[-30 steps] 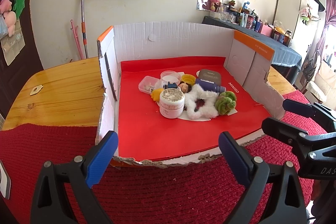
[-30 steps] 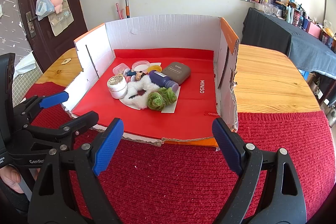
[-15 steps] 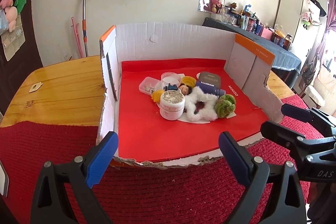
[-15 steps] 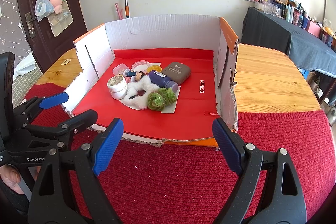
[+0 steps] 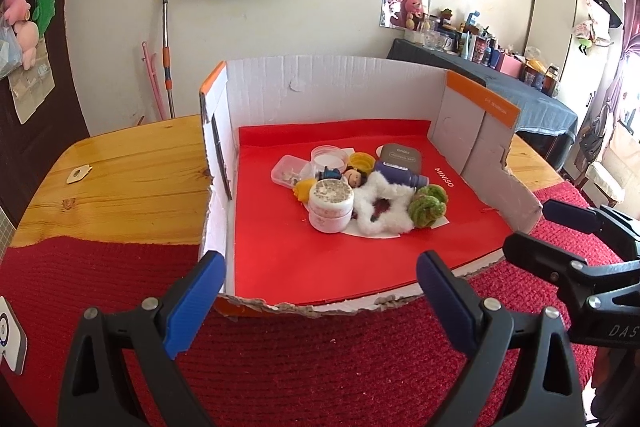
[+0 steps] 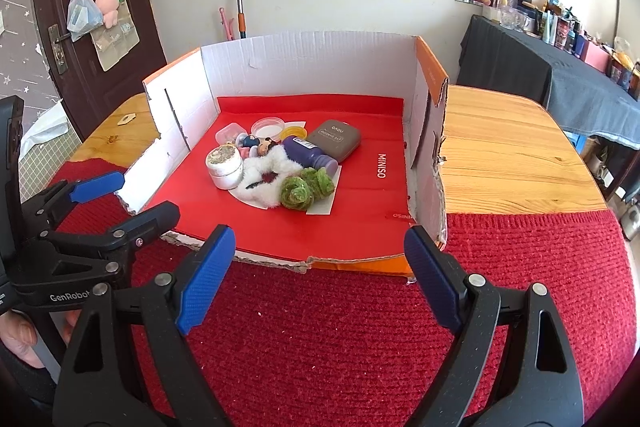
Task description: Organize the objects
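A cut-open cardboard box [image 5: 328, 87] [image 6: 304, 63] with a red floor holds a heap of small items. In it are a white round jar [image 5: 331, 207] [image 6: 225, 165], a white fluffy scrunchie [image 5: 380, 205] [image 6: 266, 179], a green scrunchie [image 5: 428, 205] [image 6: 304, 189], a purple bottle [image 5: 400, 177] [image 6: 308, 151], a grey case [image 5: 400, 157] [image 6: 334, 139] and a small doll [image 5: 354, 177]. My left gripper [image 5: 320, 301] [image 6: 128, 199] is open, in front of the box's torn front edge. My right gripper [image 6: 320, 275] [image 5: 532, 227] is open too, beside it over the red cloth. Neither holds anything.
The box stands on a wooden table [image 5: 132, 179] [image 6: 512, 155], with a red knitted cloth [image 6: 360, 339] across the near part. A clear plastic tub [image 5: 330, 155] and a yellow lid [image 5: 360, 159] lie behind the heap. A hand [image 6: 20, 339] shows at lower left.
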The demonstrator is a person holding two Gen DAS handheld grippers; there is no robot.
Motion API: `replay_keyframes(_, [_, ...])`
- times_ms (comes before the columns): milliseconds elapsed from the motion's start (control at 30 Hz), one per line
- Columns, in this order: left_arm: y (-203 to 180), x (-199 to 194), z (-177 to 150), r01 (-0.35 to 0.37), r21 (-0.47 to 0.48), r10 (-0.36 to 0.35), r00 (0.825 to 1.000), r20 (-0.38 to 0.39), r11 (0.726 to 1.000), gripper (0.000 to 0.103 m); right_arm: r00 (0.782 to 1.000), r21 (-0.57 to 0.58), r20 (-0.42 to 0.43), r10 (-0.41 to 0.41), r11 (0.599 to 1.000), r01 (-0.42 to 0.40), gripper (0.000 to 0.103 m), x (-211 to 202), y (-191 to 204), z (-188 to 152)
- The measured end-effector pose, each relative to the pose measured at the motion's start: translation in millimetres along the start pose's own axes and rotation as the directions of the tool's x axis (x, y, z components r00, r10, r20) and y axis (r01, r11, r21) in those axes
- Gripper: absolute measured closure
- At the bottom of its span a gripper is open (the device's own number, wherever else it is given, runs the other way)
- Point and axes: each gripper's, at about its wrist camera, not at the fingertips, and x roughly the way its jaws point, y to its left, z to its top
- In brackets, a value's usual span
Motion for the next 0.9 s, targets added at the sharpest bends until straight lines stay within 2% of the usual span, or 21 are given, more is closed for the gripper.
replay_keyframes(500, [-12, -29, -22, 0.012, -0.009, -0.011, 1.0, 0.017, 1.0, 0.001, 1.0, -0.002, 0.023, 0.0, 1.0, 0.0, 0.01, -33, 2, -23])
replay_keyframes(800, [-16, -27, -42, 0.012, -0.008, -0.012, 1.0, -0.024, 1.0, 0.001, 1.0, 0.026, -0.008, -0.016, 1.0, 0.016, 0.01, -33, -5, -49])
replay_keyframes(900, [-15, -24, -50, 0.01, -0.013, -0.011, 0.999, -0.043, 1.0, 0.001, 1.0, 0.031, -0.022, -0.019, 0.999, 0.02, 0.005, -29, -8, -57])
